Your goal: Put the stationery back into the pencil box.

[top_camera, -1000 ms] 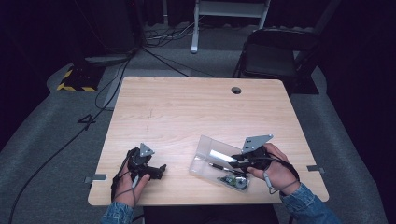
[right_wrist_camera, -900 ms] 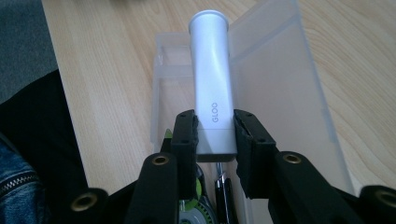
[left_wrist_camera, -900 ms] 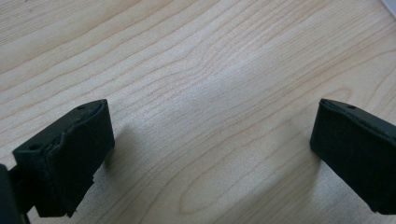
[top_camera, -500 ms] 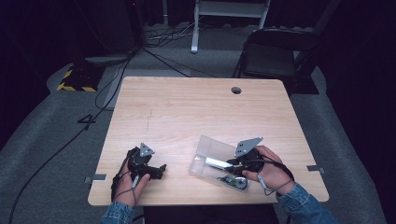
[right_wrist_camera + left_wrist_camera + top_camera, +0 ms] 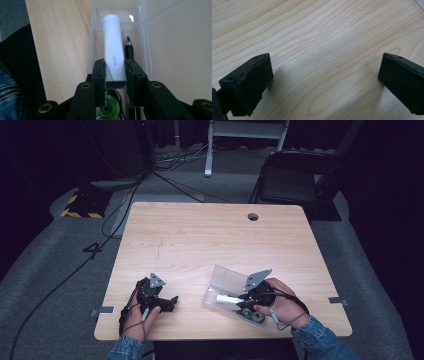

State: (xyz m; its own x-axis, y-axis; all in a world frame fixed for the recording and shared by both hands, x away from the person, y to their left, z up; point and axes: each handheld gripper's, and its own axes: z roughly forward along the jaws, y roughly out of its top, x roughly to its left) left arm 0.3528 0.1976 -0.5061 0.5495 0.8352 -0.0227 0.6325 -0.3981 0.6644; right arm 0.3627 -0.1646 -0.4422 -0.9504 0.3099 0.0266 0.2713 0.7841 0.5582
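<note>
A white glue stick marked GLOO lies lengthwise over a clear plastic case, and my right gripper is shut on its near end. Inside the case, a black pen lies beside the stick, and a green tape roll sits under the jaws. From above, the right gripper holds the glue stick low in the open case near the table's front edge. My left gripper rests on the table at the front left, its jaws wide apart over bare wood.
The wooden table has a round cable hole at the back right. A black chair and a white metal stand are behind the table. Cables run across the grey floor at the left.
My right gripper has moved left and down with the glue stick, lowering it into the case. The left gripper has stayed where it was.
</note>
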